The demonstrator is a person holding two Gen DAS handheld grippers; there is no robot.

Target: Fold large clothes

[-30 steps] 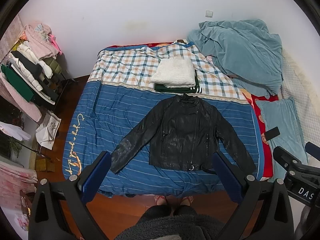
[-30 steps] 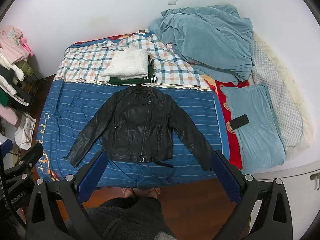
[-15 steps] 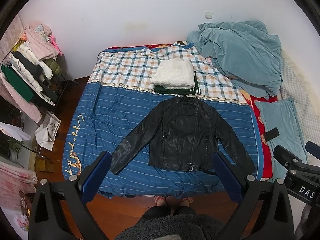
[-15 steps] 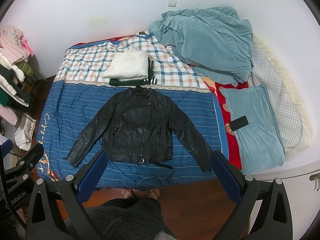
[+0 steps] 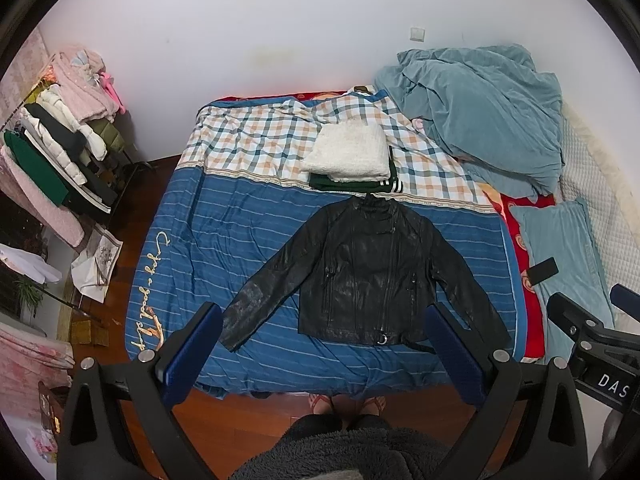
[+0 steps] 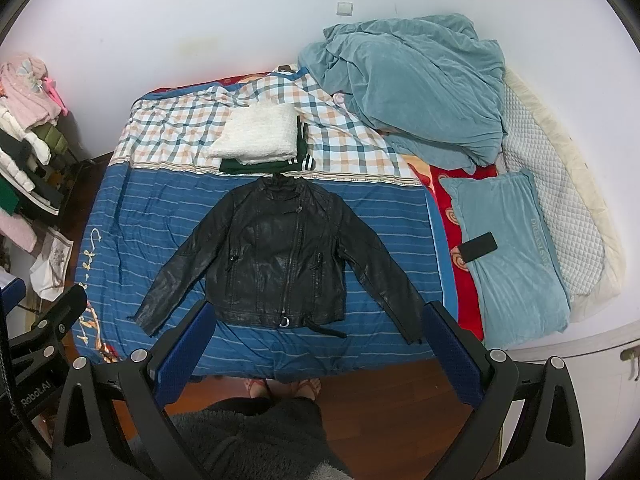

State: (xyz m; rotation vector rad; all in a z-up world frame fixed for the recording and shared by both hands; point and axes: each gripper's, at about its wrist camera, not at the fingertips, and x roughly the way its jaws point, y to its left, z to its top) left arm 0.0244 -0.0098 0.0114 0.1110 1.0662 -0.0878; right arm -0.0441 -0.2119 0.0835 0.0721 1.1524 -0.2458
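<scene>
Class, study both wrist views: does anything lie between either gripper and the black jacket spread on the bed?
Nothing visible does. The black jacket lies flat on the blue striped bedspread with nothing on it. Both the left gripper and right gripper are open and held above it. The folded stack sits beyond its collar.

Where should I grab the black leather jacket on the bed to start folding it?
Probably at the sleeve cuffs. The black jacket lies flat, front up, sleeves splayed toward the bed's near edge. Bring the left gripper down onto the left cuff and the right gripper onto the right cuff, from the foot side.
</scene>
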